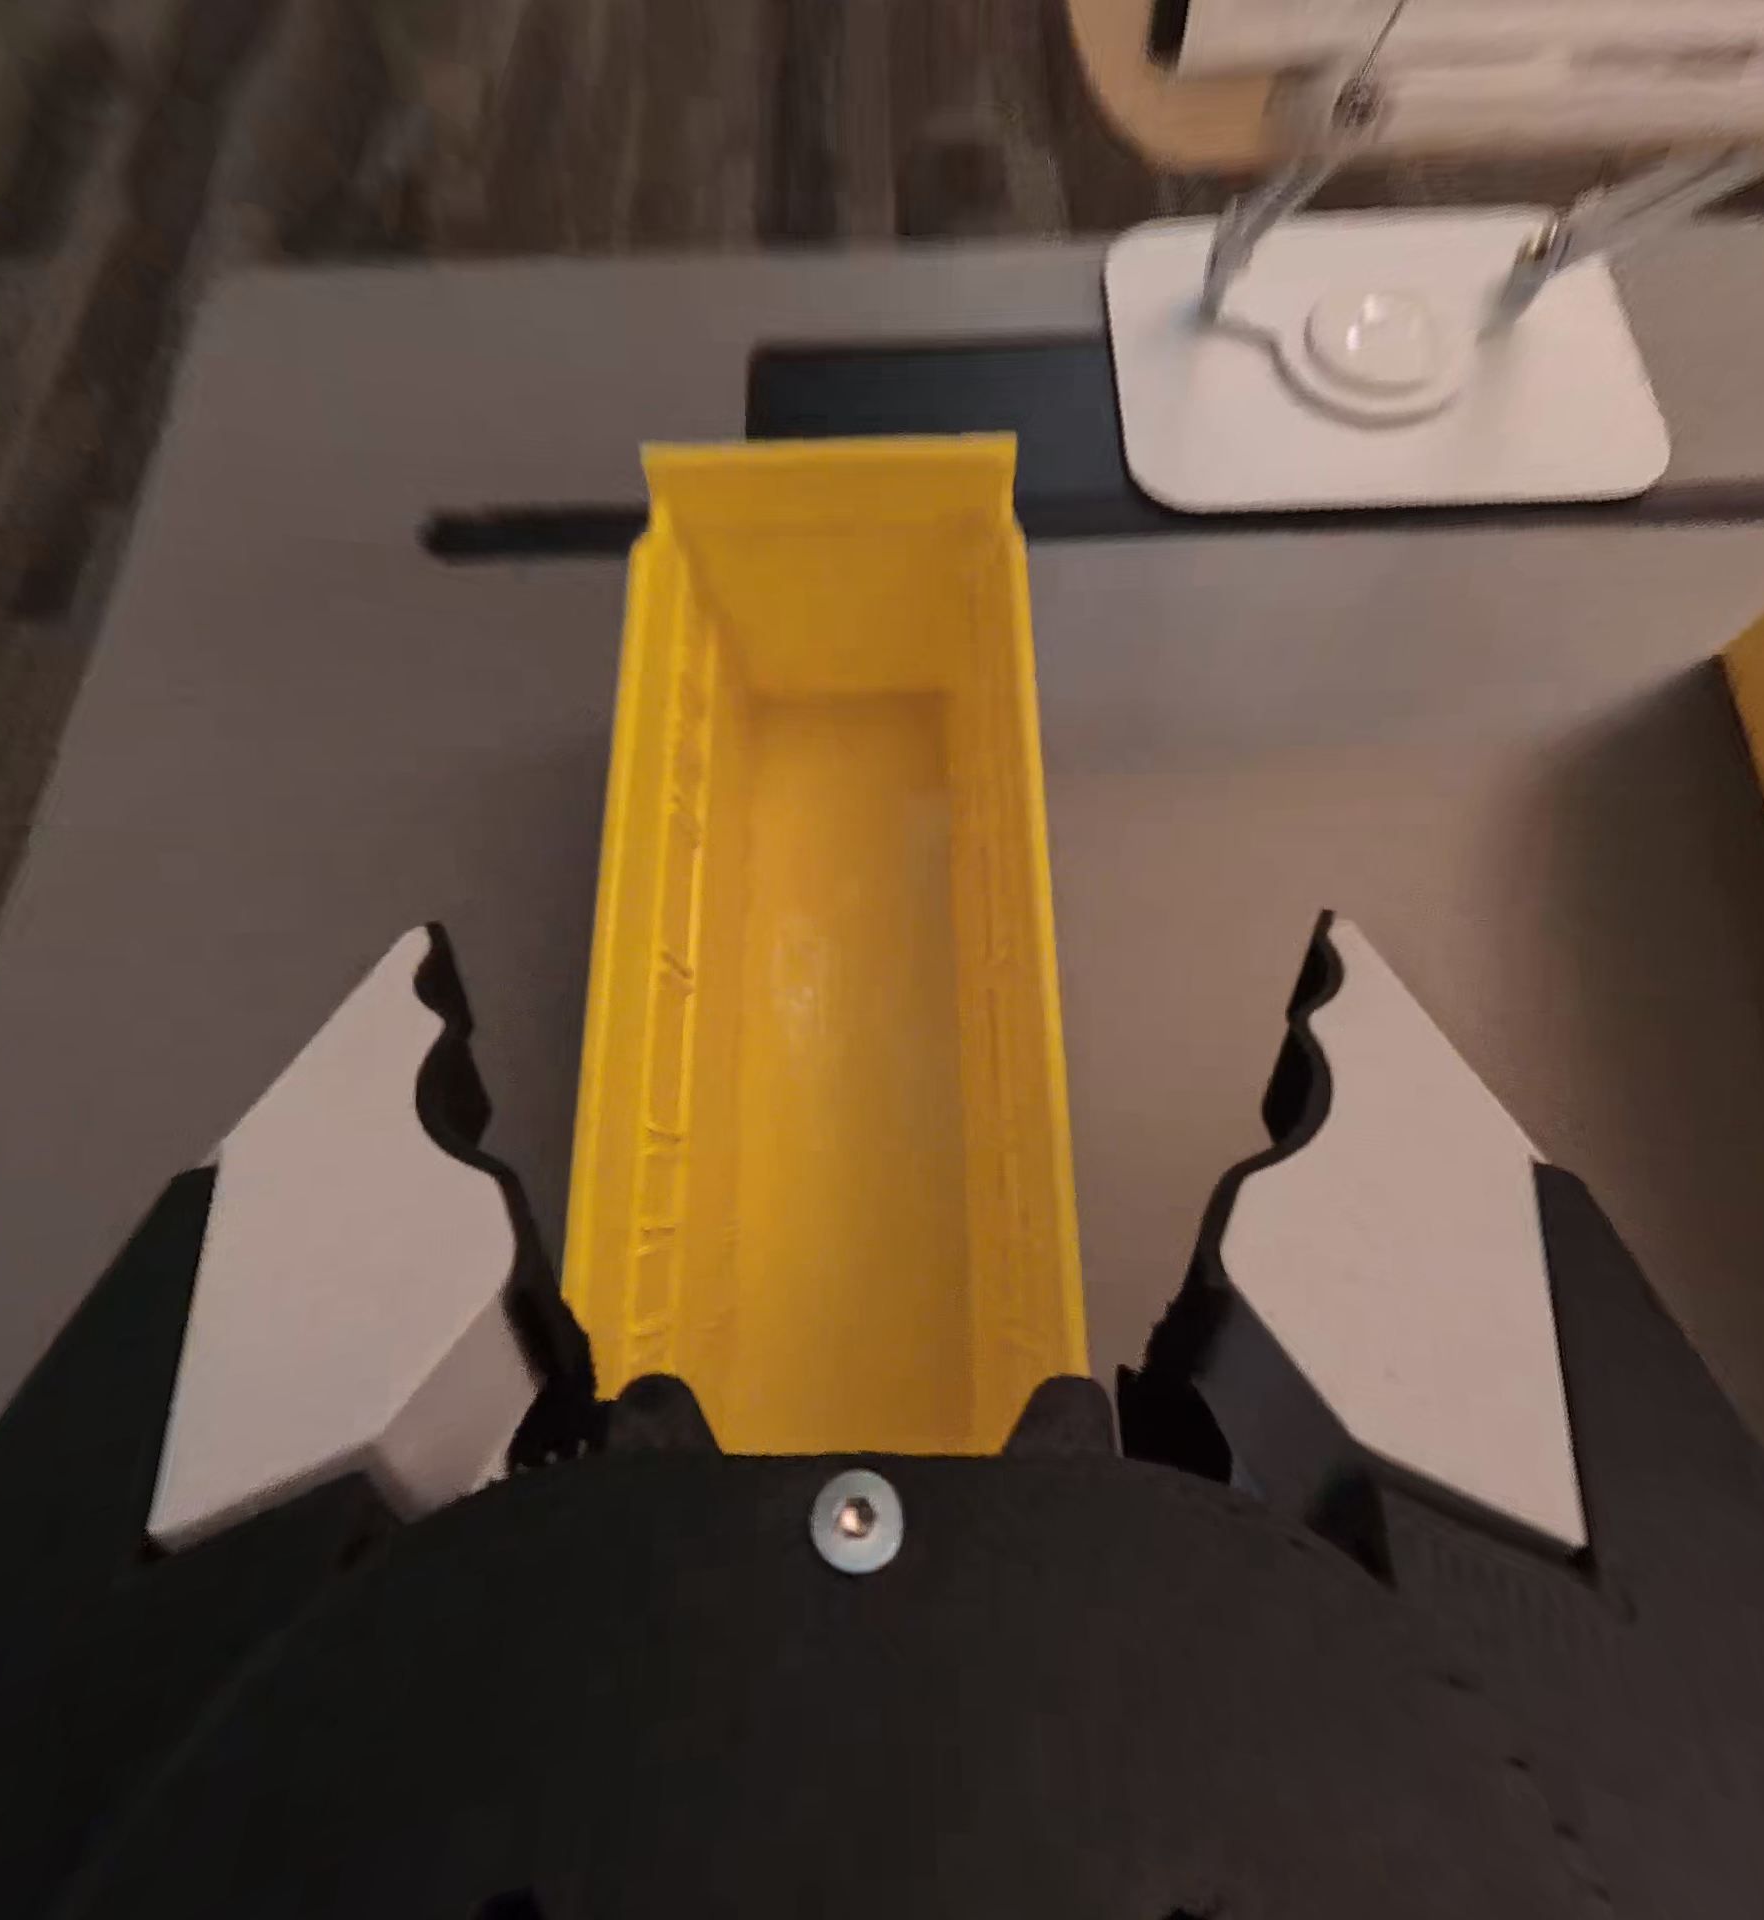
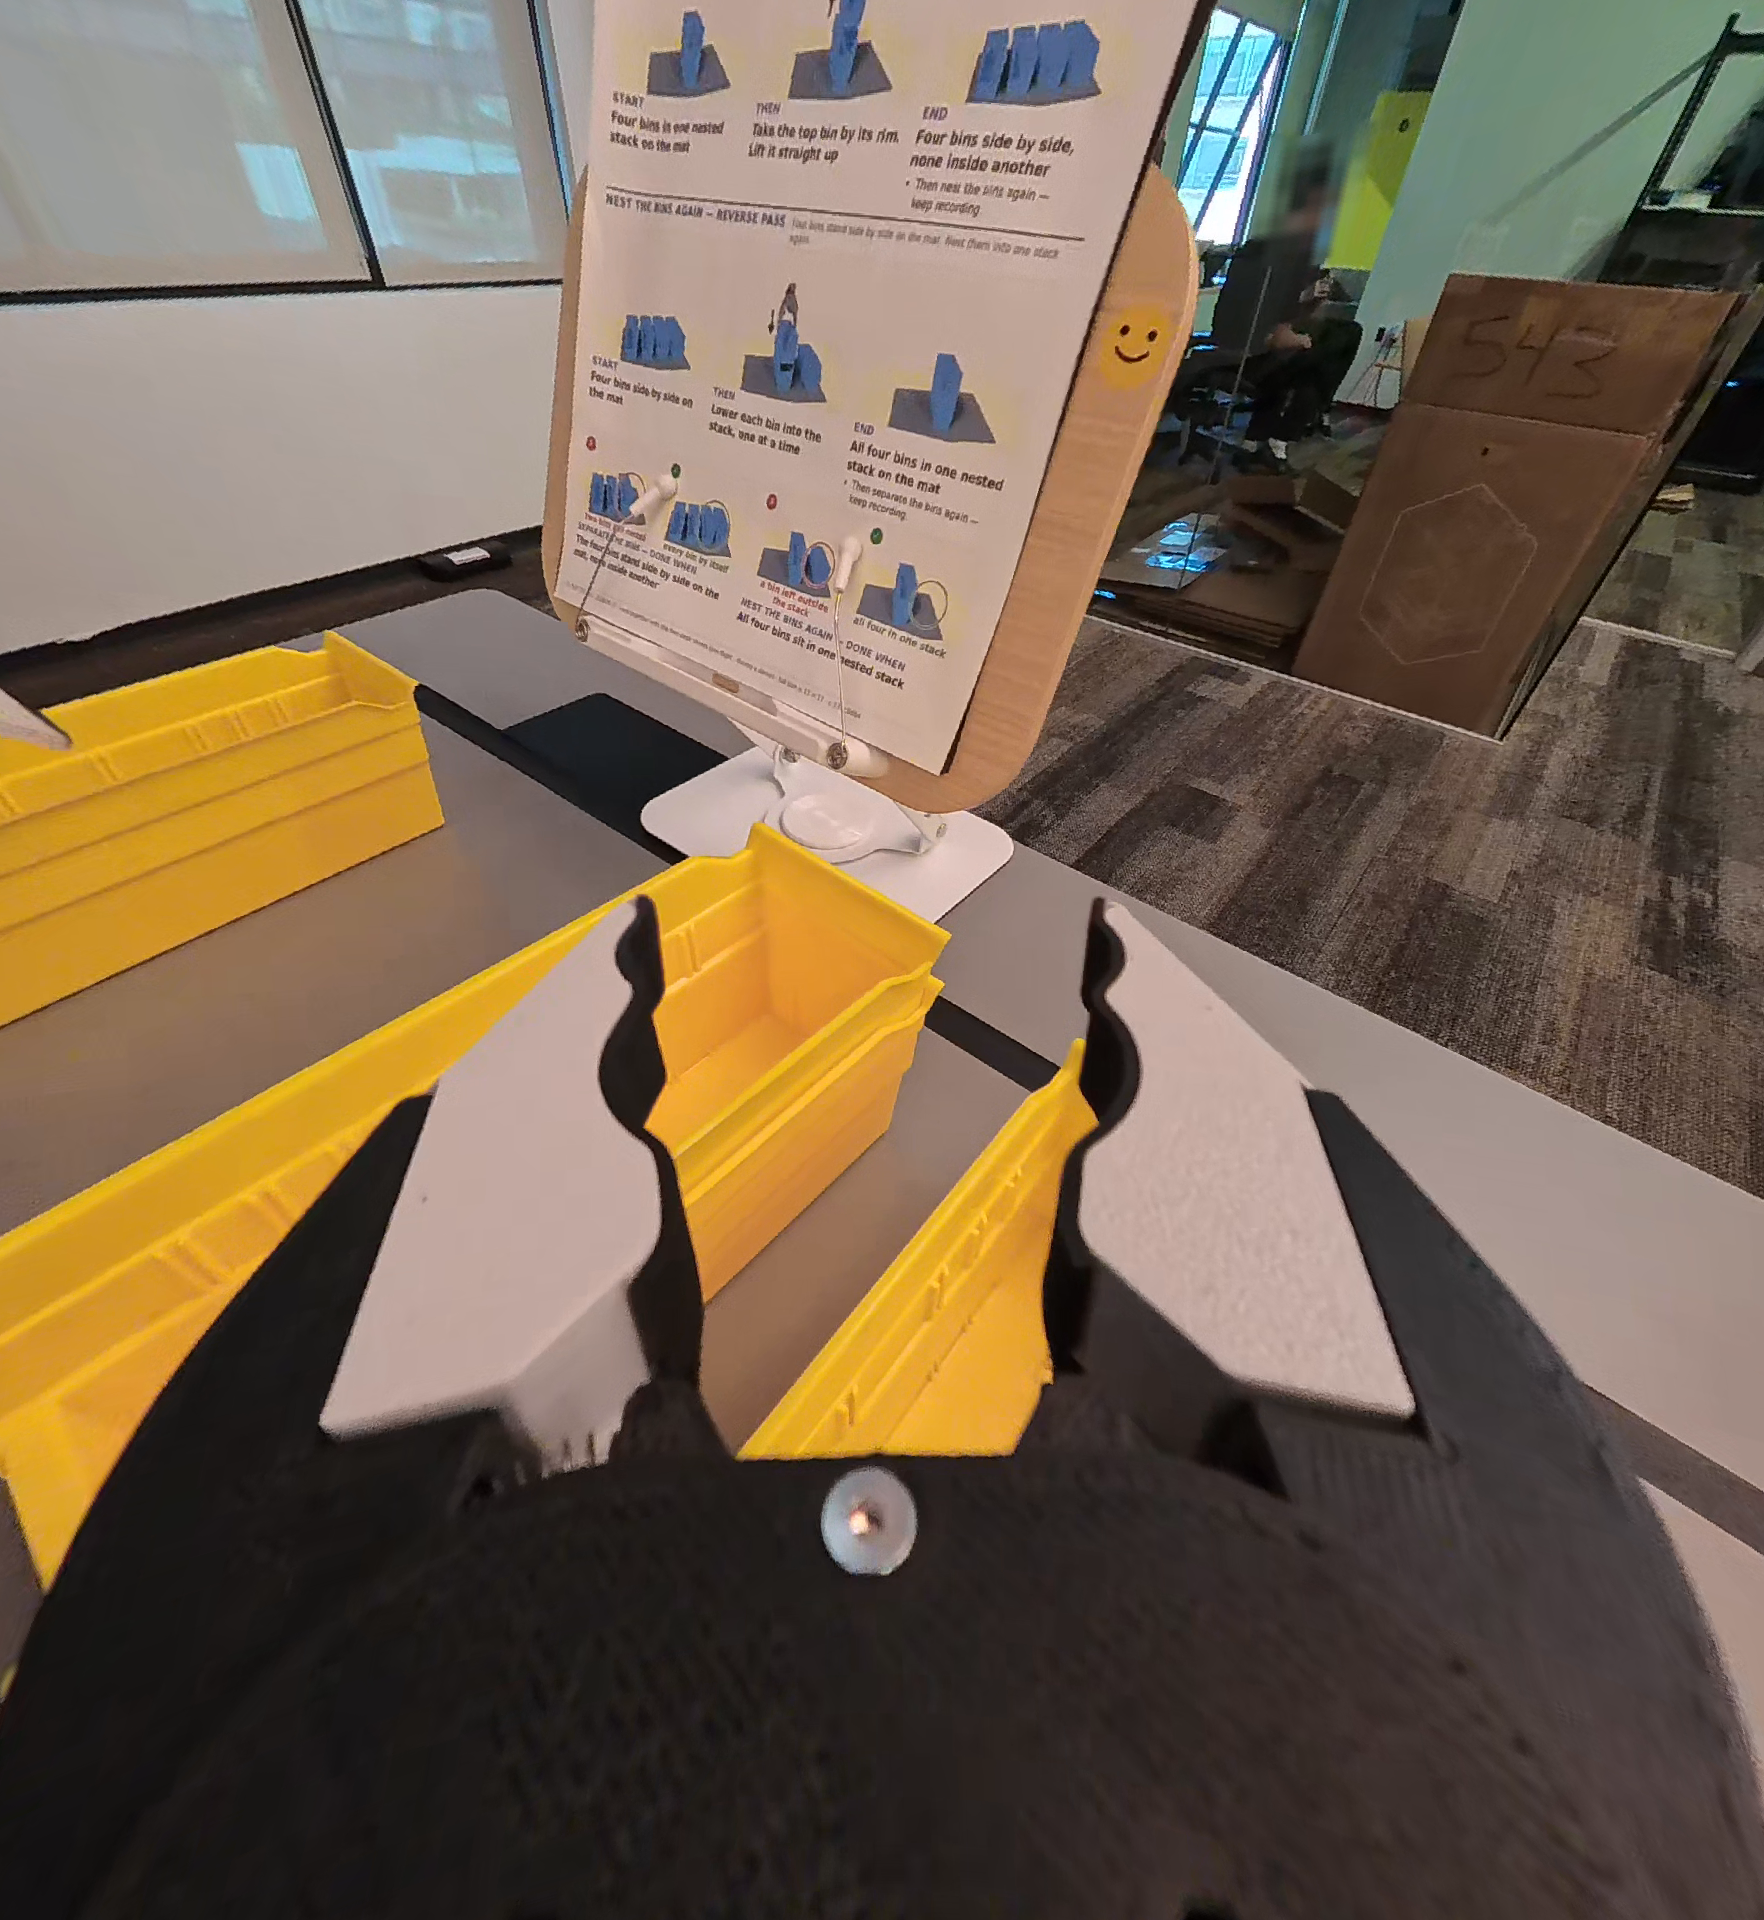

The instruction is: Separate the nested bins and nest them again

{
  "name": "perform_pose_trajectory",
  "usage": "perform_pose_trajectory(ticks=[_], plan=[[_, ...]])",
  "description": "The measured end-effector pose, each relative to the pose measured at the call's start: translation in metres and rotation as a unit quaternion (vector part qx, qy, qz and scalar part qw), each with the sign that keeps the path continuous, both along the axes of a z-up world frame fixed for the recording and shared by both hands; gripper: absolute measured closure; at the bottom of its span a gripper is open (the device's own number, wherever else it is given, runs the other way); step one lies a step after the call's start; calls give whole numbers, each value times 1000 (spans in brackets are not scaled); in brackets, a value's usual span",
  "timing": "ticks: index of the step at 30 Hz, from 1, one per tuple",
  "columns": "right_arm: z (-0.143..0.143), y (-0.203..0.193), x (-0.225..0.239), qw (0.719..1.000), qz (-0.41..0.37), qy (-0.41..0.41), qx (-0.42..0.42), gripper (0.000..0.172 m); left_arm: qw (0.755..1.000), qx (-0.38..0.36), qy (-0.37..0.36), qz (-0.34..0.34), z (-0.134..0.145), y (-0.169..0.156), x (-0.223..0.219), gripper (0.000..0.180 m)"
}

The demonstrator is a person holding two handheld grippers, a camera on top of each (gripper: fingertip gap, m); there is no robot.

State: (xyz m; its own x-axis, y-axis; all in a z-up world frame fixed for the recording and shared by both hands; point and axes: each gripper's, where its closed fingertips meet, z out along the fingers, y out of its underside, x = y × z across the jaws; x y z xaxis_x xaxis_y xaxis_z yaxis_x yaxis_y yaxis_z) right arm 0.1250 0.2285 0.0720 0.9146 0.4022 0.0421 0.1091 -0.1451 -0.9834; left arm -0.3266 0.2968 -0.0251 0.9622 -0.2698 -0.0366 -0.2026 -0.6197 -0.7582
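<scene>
The left gripper (image 1: 878, 925) hung open, a long yellow plastic bin (image 1: 816, 935) lying lengthwise between its spread fingers, untouched. The right gripper (image 2: 873, 914) stood open above two nested yellow bins (image 2: 753, 1039) and a separate one (image 2: 961, 1278).

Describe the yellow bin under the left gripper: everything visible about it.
The yellow bin is a long, narrow open-topped trough of what looks like ridged, 3D-printed plastic, with stepped ledges along both inner side walls and a raised lip at its far end. It is empty and sits upright on the grey table, lengthwise away from the camera. The left gripper stands open over its near end, fingers apart from its walls.
</scene>
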Motion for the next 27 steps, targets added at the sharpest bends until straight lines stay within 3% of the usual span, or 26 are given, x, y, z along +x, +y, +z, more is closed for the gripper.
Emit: perform_pose_trajectory(ticks=[1, 5, 12, 16, 19, 27], plan=[[-1, 0, 0, 1000, -2, -3, 0, 90, 999, -36, -6, -3, -12, 2, -3, 25], [-4, 2, 3, 1000, -6, -8, -6, 90, 992, -124, 23, 8, -49, 10, -20, 22], [-9, 4, 9, 1000, -9, -8, -18, 90, 971, -238, 4, 6, -89, 4, -11, 22], [-9, 3, 11, 1000, -8, -2, -20, 90, 967, -255, -7, 12, -87, 2, 1, 33], [-7, 2, 12, 1000, -7, 0, -20, 90, 969, -245, -19, 2, -77, -2, 19, 51], [-10, 1, 12, 1000, -4, 0, -29, 90, 968, -250, -20, -25, -81, -23, 77, 45]])
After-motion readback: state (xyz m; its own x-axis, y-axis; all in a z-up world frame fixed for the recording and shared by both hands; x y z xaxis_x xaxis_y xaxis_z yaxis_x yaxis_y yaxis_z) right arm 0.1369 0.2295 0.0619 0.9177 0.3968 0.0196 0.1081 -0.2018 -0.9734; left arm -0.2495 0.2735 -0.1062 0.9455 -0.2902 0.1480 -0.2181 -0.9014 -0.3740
